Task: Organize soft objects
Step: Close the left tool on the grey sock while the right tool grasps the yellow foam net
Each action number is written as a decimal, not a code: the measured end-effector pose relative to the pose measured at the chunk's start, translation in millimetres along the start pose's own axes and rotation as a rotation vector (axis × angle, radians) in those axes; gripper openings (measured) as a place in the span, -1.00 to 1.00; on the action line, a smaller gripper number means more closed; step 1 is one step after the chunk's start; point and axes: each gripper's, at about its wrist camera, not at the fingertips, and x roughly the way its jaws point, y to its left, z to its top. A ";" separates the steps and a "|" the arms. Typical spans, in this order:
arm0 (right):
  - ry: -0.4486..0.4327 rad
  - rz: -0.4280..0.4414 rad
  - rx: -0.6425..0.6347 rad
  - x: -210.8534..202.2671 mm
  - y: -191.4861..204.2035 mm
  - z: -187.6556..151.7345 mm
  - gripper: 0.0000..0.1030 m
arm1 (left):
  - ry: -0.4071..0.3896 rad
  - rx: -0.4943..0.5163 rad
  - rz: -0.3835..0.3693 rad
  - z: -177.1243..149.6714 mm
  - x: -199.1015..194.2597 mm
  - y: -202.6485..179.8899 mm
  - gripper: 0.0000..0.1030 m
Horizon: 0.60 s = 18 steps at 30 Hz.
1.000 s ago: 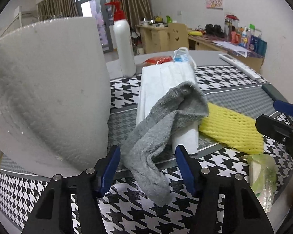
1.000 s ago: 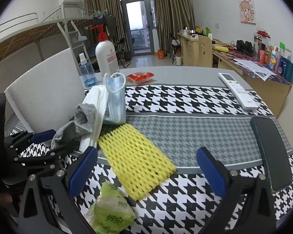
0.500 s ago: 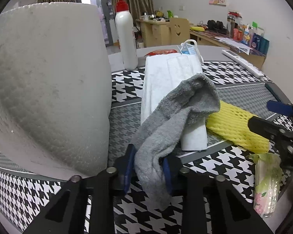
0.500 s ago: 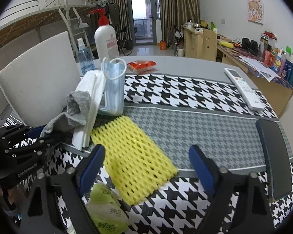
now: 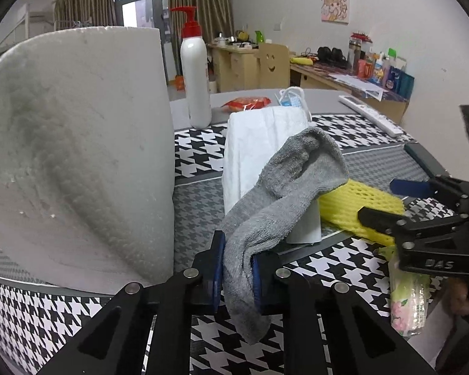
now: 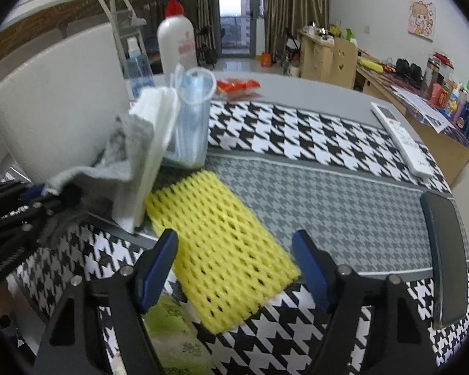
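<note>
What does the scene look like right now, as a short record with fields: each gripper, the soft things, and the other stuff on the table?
left gripper: shut on sock, jaws just closed
right gripper: open astride yellow foam net, jaws just narrowed
sock: draped on white pack
other: pump bottle, remote, foam board

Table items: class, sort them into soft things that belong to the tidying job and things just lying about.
Job: grey sock, yellow foam net, white cloth stack, blue face masks, tissue pack.

Lying about: pump bottle, remote control, red snack packet, phone.
</note>
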 end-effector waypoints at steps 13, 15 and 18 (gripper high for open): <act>0.024 0.048 0.006 -0.5 3.3 -1.1 -0.21 | -0.027 -0.007 -0.018 -5.4 -14.8 6.4 -0.68; 0.021 0.057 0.003 -2.2 4.9 -1.3 -0.45 | -0.032 -0.013 -0.020 -4.9 -16.2 7.0 -0.68; 0.001 0.043 0.007 -7.5 6.5 -1.1 -0.53 | -0.042 -0.013 -0.024 -4.2 -18.9 6.8 -0.68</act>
